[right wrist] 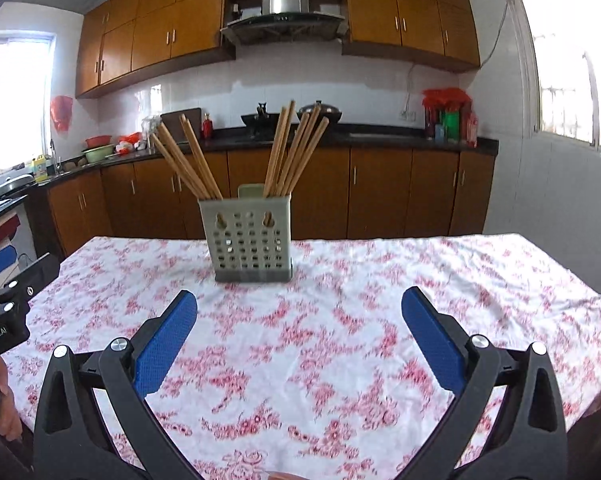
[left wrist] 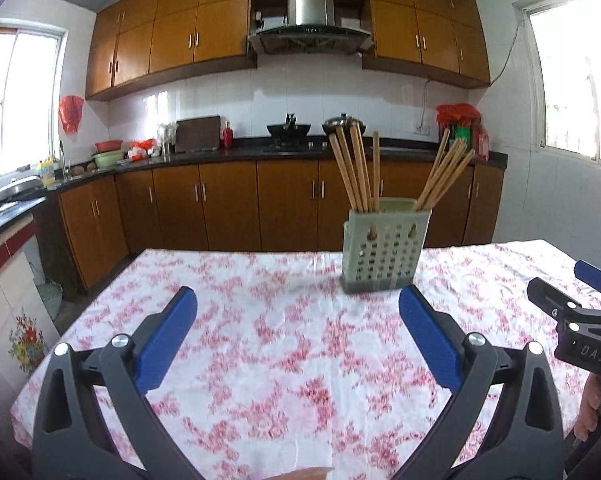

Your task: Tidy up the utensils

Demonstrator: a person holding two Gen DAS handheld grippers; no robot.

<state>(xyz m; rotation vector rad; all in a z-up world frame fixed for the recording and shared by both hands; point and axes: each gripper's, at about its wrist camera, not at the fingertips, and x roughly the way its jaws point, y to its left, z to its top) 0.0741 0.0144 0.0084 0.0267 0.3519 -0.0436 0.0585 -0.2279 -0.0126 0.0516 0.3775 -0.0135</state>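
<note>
A pale green perforated utensil holder (left wrist: 384, 246) stands upright on the table with a floral cloth (left wrist: 284, 344). Several wooden chopsticks (left wrist: 356, 168) lean in its left compartment and several more (left wrist: 446, 172) in its right one. My left gripper (left wrist: 298, 300) is open and empty, above the cloth, short of the holder. My right gripper (right wrist: 300, 300) is open and empty, also short of the holder (right wrist: 250, 236). The chopsticks (right wrist: 296, 148) show in both compartments there. The right gripper shows at the left wrist view's right edge (left wrist: 580, 304).
The table (right wrist: 460, 280) is covered by a white cloth with red flowers. Beyond it are brown kitchen cabinets (left wrist: 228, 204), a dark counter with pots (left wrist: 288, 130) and a range hood. Windows are on both side walls. The left gripper shows at the right wrist view's left edge (right wrist: 4, 300).
</note>
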